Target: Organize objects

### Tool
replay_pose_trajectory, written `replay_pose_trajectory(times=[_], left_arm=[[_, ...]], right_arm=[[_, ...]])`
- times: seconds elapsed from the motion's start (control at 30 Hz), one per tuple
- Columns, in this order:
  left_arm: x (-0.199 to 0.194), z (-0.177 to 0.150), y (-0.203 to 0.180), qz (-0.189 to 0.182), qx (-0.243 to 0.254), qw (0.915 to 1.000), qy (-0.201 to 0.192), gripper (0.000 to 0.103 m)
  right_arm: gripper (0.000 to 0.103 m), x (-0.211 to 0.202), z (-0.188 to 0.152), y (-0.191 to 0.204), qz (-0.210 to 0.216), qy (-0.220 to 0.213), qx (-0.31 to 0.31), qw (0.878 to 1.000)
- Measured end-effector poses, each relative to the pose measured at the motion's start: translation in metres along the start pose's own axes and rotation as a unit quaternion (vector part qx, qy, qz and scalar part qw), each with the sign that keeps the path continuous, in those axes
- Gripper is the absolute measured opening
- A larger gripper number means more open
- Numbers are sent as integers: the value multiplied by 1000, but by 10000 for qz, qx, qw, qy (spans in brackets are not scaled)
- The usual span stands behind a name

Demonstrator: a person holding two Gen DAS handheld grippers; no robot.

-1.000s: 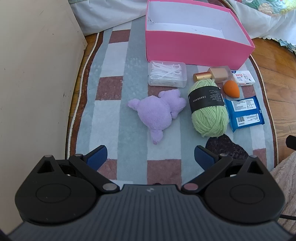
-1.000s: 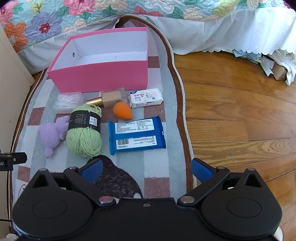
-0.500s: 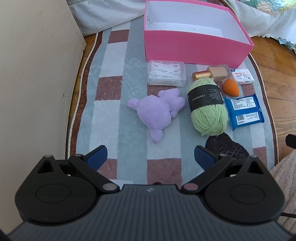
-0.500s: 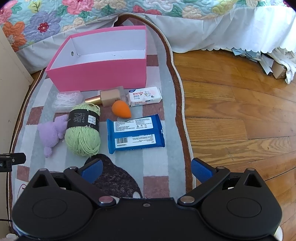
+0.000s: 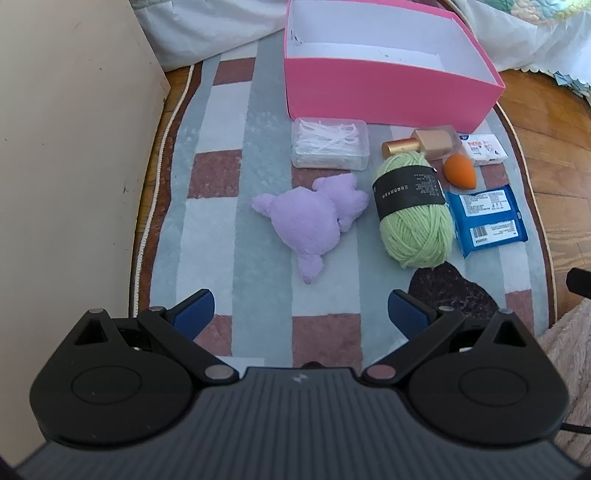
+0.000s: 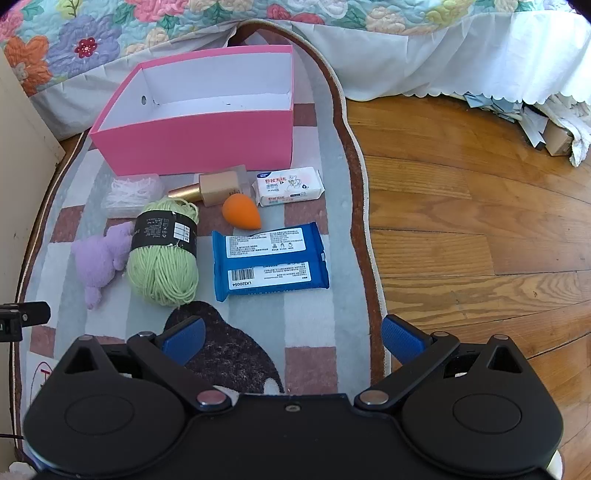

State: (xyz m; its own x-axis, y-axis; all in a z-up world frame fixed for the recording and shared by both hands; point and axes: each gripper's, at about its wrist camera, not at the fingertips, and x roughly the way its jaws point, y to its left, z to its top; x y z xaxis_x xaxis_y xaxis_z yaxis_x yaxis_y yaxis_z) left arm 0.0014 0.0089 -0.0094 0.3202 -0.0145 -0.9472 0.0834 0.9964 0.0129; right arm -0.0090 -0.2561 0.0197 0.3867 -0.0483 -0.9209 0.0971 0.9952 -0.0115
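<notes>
An empty pink box (image 5: 391, 90) (image 6: 192, 142) stands at the far end of a striped rug (image 5: 229, 221). In front of it lie a clear box of floss picks (image 5: 330, 148), a purple plush toy (image 5: 310, 218), a green yarn ball (image 5: 415, 210) (image 6: 164, 254), a gold bottle (image 5: 421, 144), an orange sponge (image 5: 459, 174) (image 6: 241, 211), a white tissue pack (image 6: 288, 185) and a blue wipes pack (image 5: 487, 219) (image 6: 269, 262). My left gripper (image 5: 299, 314) is open and empty, short of the plush. My right gripper (image 6: 291, 334) is open and empty, short of the wipes pack.
A cream cabinet side (image 5: 70, 155) rises along the rug's left edge. A bed with a floral quilt (image 6: 184, 26) and white skirt (image 6: 443, 55) stands behind the box. Wooden floor (image 6: 480, 221) lies to the right, with paper clutter (image 6: 546, 122) under the bed.
Both grippers have drifted slightly, so the objects shift a little in view. Nothing was picked up or moved.
</notes>
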Motion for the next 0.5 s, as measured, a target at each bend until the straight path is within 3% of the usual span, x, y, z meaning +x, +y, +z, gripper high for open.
replay_pose_trajectory(times=[0.17, 0.3, 0.4, 0.5], left_arm=[[-13, 2, 3, -64, -22, 9995, -301, 102], [-23, 12, 5, -261, 71, 9982, -531, 102], [-29, 23, -1, -14, 409, 9963, -761, 102], [-35, 35, -7, 75, 637, 9934, -947, 102]], right_arm=[[103, -9, 3, 1, 148, -151, -95, 9997], [103, -21, 13, 4, 240, -646, -497, 9964], [103, -27, 21, 2, 765, -1126, -576, 9890], [103, -23, 25, 0, 1487, -1578, -619, 9743]])
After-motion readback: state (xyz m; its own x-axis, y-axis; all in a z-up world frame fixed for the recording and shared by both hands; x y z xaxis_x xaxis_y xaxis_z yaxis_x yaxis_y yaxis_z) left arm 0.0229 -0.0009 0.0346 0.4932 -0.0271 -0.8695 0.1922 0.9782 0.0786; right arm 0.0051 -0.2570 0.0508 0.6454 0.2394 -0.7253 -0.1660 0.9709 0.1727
